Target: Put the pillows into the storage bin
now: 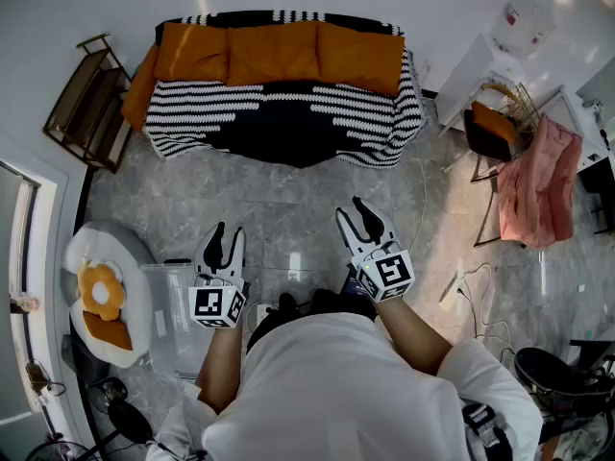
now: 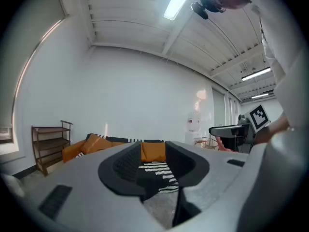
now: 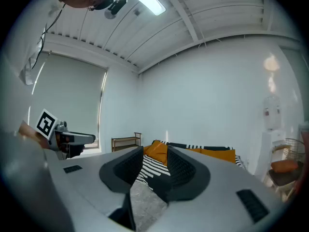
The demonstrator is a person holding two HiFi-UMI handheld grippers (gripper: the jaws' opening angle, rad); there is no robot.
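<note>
A striped sofa (image 1: 288,128) stands against the far wall, with orange pillows (image 1: 274,54) lined along its back. What looks like a clear bin (image 1: 169,307) sits on the floor (image 1: 288,205), well apart from the sofa. Beside it the left gripper (image 1: 230,230), and the right gripper (image 1: 348,206), face the sofa, jaws parted and empty.

Bright room, grey stone floor (image 1: 288,221)
Straight ahead of the left claw (image 1: 229,230) and right claw (image 1: 348,207), a black-and-white striped sofa (image 1: 288,128) stands against the white wall (image 2: 145,91); a wooden shelf (image 1: 86,99) stands left of it, and a strip light (image 2: 179,1) glows overhead.
</note>
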